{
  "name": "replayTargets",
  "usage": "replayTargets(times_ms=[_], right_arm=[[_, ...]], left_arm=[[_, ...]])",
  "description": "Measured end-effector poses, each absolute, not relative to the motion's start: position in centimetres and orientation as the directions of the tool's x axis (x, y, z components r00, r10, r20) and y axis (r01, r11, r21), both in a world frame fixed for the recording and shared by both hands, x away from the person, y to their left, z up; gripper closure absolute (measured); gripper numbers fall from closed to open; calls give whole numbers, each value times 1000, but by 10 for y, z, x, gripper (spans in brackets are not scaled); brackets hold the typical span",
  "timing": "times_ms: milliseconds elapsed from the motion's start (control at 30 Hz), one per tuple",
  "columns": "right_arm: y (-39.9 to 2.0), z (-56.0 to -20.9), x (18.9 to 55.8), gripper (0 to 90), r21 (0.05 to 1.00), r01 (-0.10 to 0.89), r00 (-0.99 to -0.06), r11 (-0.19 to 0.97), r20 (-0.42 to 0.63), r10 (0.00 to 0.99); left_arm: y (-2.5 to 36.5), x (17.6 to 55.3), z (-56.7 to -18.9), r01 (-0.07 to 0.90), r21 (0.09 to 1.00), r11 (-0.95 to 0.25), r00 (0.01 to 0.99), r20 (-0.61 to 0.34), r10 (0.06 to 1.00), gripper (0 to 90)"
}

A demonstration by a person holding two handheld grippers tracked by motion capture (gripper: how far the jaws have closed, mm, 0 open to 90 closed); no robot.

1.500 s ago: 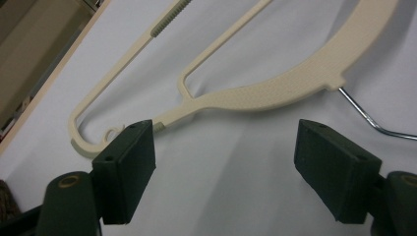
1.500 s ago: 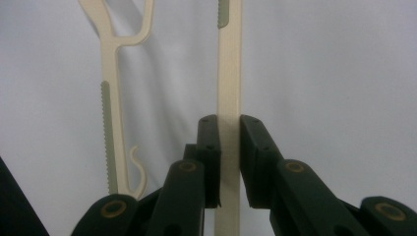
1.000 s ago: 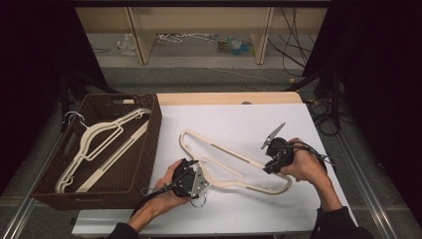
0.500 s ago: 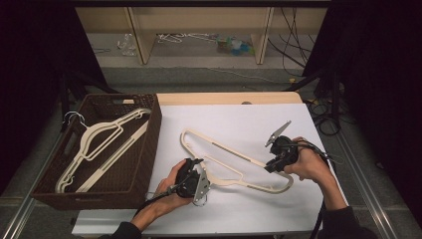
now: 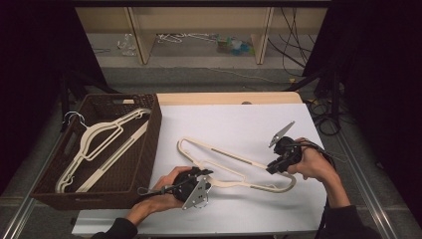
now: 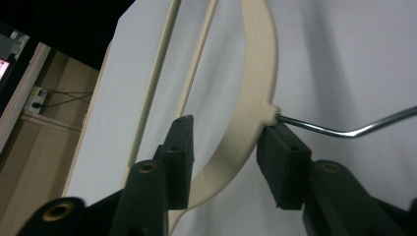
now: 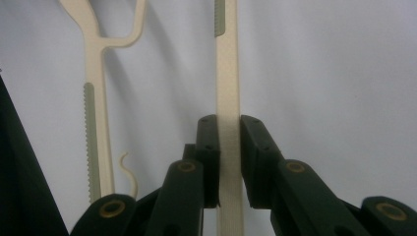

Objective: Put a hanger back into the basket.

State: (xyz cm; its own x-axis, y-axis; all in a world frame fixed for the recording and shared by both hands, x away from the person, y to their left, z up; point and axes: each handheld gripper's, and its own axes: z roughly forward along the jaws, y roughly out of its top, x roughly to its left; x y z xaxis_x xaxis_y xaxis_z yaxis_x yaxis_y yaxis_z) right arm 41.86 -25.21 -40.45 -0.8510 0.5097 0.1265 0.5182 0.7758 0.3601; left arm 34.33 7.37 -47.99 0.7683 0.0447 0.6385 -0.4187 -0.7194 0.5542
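A cream plastic hanger [image 5: 234,157] lies flat on the white table. My left gripper [image 5: 206,175] is at its curved neck near the front edge. In the left gripper view the neck [image 6: 246,123] runs between the jaws of the left gripper [image 6: 228,157], which have just been closing. One pad meets the base of the metal hook [image 6: 334,130]; the other stands a little off the plastic. My right gripper [image 5: 271,169] is shut on the hanger's straight bar [image 7: 227,88], and in its own view the right gripper [image 7: 228,147] has both pads pressed against that bar.
A dark woven basket [image 5: 152,139] stands at the table's left and holds more cream hangers [image 5: 99,144]. White tabletop [image 5: 234,119] stretches behind the hanger. Beyond the far edge are wooden shelves [image 5: 199,30] and cables on the floor.
My left hand has crept slightly to the right, onto the hanger's neck. The right hand and the hanger have stayed where they were.
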Motion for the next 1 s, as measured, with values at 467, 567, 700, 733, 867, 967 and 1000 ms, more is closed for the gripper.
replayTargets(times_ms=[467, 567, 700, 733, 867, 967, 1000], right_arm=[[-261, -421, 424, 793, 364, 520, -854, 773, 195, 483], [-260, -423, 424, 783, 359, 528, -849, 769, 201, 489], [-262, -420, 426, 691, 384, 550, -833, 742, 183, 522], [-264, -417, 426, 647, 399, 558, -826, 728, 178, 536], [-269, -402, 425, 535, 478, 565, -806, 673, 143, 575], [-270, -380, 419, 424, 583, 563, -771, 585, 118, 625], [-270, -380, 419, 424, 583, 563, -771, 585, 118, 625]], left_arm=[[71, 333, -455, -566, 423, -707, 673, 732, -102, 798], [69, 332, -447, -583, 384, -716, 651, 748, -128, 826], [65, 329, -436, -590, 369, -718, 641, 755, -138, 850], [64, 328, -436, -589, 380, -714, 644, 753, -130, 858], [63, 326, -430, -582, 362, -728, 644, 752, -141, 858], [63, 326, -421, -533, 422, -733, 676, 734, -69, 858], [63, 326, -421, -533, 422, -733, 676, 734, -69, 858]])
